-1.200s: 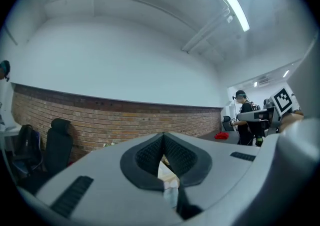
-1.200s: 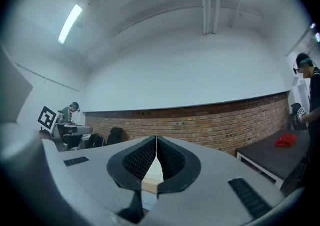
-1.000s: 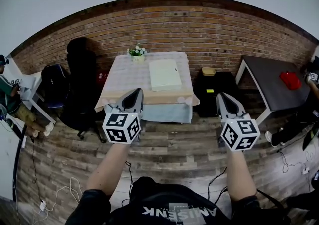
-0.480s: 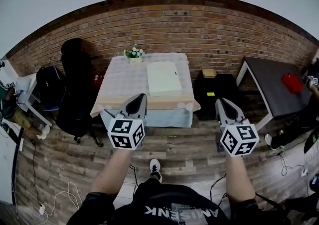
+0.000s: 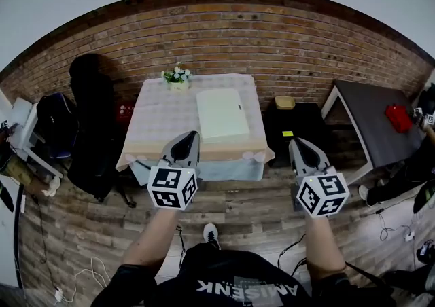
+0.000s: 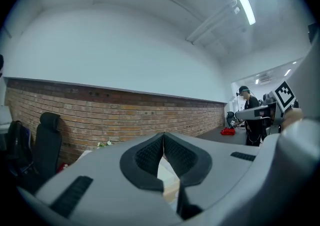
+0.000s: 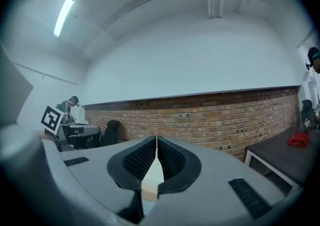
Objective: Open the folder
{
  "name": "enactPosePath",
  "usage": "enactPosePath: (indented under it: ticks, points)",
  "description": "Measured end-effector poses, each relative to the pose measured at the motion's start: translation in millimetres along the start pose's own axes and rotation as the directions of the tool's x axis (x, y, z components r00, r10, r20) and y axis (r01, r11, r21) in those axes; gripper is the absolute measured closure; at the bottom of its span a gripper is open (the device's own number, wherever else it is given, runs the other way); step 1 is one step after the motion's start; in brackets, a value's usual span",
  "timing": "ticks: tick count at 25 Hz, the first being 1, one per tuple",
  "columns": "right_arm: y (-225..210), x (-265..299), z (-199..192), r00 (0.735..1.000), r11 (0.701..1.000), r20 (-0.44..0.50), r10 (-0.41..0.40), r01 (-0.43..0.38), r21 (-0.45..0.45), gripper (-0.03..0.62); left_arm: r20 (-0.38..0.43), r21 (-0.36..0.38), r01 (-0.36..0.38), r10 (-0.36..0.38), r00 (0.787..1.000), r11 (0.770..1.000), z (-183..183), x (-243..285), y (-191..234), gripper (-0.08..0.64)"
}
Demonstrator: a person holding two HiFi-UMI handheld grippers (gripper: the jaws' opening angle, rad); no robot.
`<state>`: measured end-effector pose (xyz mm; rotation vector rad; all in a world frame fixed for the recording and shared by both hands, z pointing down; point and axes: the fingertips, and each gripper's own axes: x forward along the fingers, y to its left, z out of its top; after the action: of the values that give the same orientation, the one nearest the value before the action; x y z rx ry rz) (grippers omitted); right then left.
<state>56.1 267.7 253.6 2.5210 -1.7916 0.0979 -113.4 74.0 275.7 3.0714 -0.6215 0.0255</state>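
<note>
A pale, closed folder (image 5: 221, 114) lies flat on the right half of a cloth-covered table (image 5: 163, 129) against the brick wall. A small pot of white flowers (image 5: 177, 76) stands at the table's back edge. My left gripper (image 5: 189, 137) hovers over the floor just short of the table's front edge, jaws together and empty. My right gripper (image 5: 298, 142) is held level off the table's front right corner, also shut and empty. In the left gripper view the shut gripper (image 6: 163, 135) points at the wall and table. The right gripper view shows the same of the right gripper (image 7: 156, 138).
A black office chair (image 5: 92, 115) stands left of the table, with a dark backpack (image 5: 54, 119) beyond it. A black cabinet (image 5: 296, 129) with a yellow tub (image 5: 285, 102) sits to the right. Further right is a dark table (image 5: 367, 105) holding a red thing (image 5: 397, 114). Cables lie on the wooden floor.
I have stepped towards the table, which now looks nearer and larger. Both grippers have come forward with me and sunk a little, still shut.
</note>
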Motion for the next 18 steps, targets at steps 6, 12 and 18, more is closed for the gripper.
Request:
enactPosePath:
  ticks: [6,12,18]
  points:
    - [-4.0,46.4,1.1,1.000,1.000,-0.016,-0.019,0.019,0.016,0.549,-0.019,0.005,0.013,-0.013,1.000,1.000,-9.0,28.8,32.3,0.546]
    - [-0.4,92.7,-5.6,0.999,0.999,-0.035,-0.029,0.030,0.018,0.549,-0.024,0.010,0.042,-0.042,0.999,0.999,-19.7,59.8,63.3,0.545]
    - [4.0,136.7,-0.2,0.998,0.999,-0.046,-0.048,0.048,0.004,0.549,-0.025,-0.012,0.063,-0.064,0.998,0.998,-27.6,85.4,99.4,0.546]
